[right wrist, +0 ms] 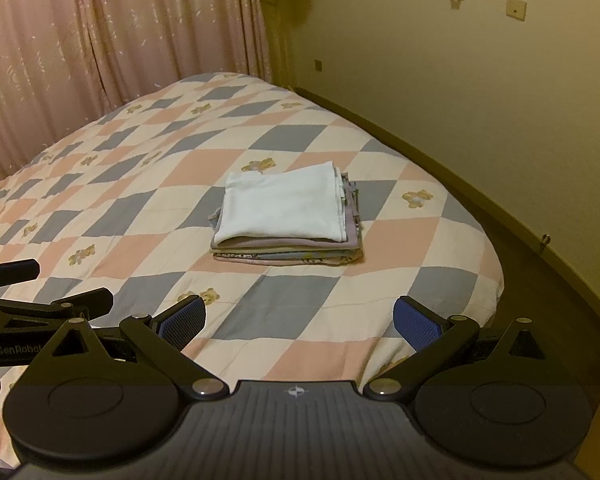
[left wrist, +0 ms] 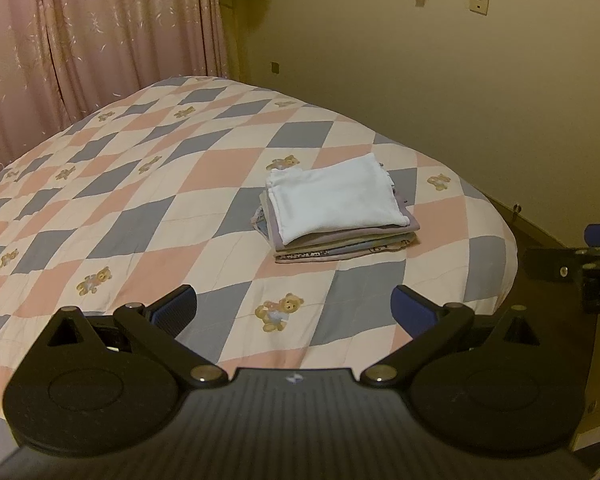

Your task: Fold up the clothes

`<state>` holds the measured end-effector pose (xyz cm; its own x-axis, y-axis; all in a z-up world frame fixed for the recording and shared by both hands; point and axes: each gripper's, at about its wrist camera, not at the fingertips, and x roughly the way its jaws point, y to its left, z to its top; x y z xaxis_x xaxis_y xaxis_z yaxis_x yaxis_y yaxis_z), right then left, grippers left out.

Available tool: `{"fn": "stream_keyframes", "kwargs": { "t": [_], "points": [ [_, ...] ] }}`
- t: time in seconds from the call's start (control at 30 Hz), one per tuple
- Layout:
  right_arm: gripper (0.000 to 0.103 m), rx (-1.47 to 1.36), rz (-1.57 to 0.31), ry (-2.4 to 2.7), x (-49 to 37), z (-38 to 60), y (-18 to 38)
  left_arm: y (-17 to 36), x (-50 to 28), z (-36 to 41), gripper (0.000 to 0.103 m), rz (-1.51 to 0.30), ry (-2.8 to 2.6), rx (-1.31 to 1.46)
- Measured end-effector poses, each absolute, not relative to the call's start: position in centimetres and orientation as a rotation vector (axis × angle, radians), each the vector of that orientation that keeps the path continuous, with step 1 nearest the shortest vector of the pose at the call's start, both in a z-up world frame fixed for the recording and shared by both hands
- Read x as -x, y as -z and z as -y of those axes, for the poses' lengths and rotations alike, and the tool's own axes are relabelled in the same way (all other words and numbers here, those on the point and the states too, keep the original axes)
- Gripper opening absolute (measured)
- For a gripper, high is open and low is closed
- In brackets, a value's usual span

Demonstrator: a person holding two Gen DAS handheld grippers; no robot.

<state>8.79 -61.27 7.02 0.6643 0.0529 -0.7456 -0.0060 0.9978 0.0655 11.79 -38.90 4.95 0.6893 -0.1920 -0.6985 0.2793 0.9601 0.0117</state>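
A neat stack of folded clothes [left wrist: 336, 212] [right wrist: 286, 216] lies on the bed, a pale white-blue piece on top and several patterned ones beneath. My left gripper [left wrist: 294, 306] hovers open above the near part of the quilt, well short of the stack, with nothing between its blue pads. My right gripper [right wrist: 300, 320] is open too and just as far back from the stack. The right gripper's side shows at the right edge of the left wrist view, and the left gripper's side appears at the left edge of the right wrist view.
A quilt [left wrist: 140, 200] [right wrist: 140, 208] of pink, grey and cream diamonds with teddy bears covers the bed. Pink curtains [left wrist: 80, 40] hang behind it. A yellow wall [left wrist: 460, 80] with sockets runs along the right, past a dark wooden bed frame [right wrist: 520, 248].
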Motion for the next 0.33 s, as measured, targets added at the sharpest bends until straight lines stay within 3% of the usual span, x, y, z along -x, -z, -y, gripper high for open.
{"fn": "stream_keyframes", "kwargs": {
  "t": [0.33],
  "points": [
    [0.103, -0.058, -0.856, -0.032, -9.40, 61.27, -6.78, -4.65, -12.33, 39.03, 0.102, -0.768, 0.273, -0.116]
  ]
}}
